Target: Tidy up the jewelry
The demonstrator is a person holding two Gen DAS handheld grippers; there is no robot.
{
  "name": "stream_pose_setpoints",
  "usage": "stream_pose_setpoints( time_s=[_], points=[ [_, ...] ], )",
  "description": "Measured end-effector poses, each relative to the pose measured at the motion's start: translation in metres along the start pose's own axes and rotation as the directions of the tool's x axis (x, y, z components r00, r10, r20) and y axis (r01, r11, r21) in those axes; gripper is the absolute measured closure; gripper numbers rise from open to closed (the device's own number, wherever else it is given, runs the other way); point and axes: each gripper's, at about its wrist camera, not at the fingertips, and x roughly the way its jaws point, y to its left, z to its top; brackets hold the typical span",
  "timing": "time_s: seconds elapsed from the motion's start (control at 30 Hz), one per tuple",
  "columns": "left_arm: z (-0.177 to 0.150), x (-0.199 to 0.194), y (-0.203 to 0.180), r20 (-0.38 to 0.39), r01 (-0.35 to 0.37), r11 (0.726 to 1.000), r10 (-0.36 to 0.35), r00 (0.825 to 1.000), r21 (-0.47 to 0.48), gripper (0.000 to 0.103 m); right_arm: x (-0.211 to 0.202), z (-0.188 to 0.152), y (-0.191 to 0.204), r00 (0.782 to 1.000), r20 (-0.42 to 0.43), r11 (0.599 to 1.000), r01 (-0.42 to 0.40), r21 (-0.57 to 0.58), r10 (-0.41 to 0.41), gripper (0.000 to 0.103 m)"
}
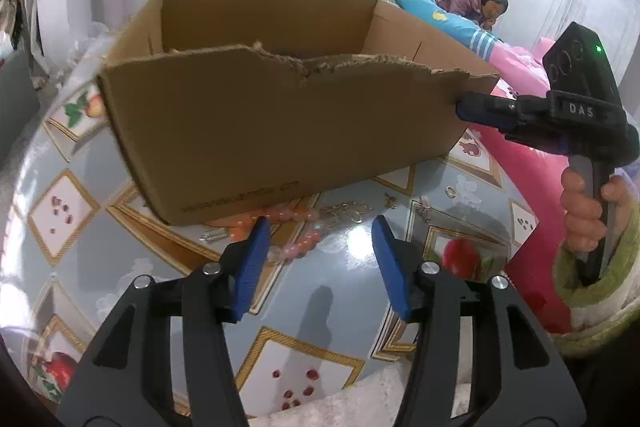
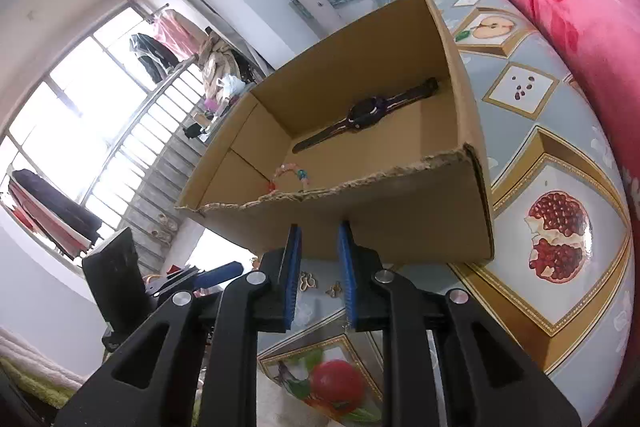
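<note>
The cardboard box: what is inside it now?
Inside the cardboard box lie a dark wristwatch and a beaded bracelet. The torn front wall covers part of the floor, so more may be hidden.

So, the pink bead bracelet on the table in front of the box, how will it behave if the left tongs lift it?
The pink bead bracelet looks like strung round beads, so it probably droops. Glossy beads may slip from the blue pads.
</note>
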Motion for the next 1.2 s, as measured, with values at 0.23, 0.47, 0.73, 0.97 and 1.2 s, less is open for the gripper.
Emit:
stream_pose_setpoints(
  time_s=[0.23, 0.47, 0.73, 0.97, 1.2],
  points=[
    [-0.002, 0.014, 0.003, -0.083, 0.028, 1.000, -0.029, 0.996, -0.010, 0.044, -0.003, -0.003, -0.010, 1.000, 0.001, 1.000, -0.013, 0.020, 0.013, 0.076],
    [-0.012, 0.010, 0.013, -0.154, 0.049, 0.996, -0.059, 0.986, -0.068, 0.043, -0.003, -0.006, -0.015, 0.999, -0.002, 0.999, -0.033, 0.022, 0.033, 0.073],
    [-0.004, 0.004, 0.002, -0.093, 0.048, 0.998, -0.052, 0.994, -0.048, 0.042, -0.002, -0.009, -0.012, 0.997, -0.008, 0.997, -0.072, 0.015, 0.072, 0.071],
    [0.000, 0.024, 0.015, -0.099, 0.096, 0.987, -0.108, 0.989, -0.125, 0.038, -0.003, -0.014, -0.005, 0.997, -0.018, 0.997, -0.077, 0.000, 0.077, 0.068],
    [-0.020, 0.001, 0.028, -0.116, 0.054, 0.989, -0.070, 0.991, -0.139, 0.038, 0.006, -0.015, -0.007, 0.996, -0.039, 0.997, -0.081, 0.015, 0.081, 0.066]
  ],
)
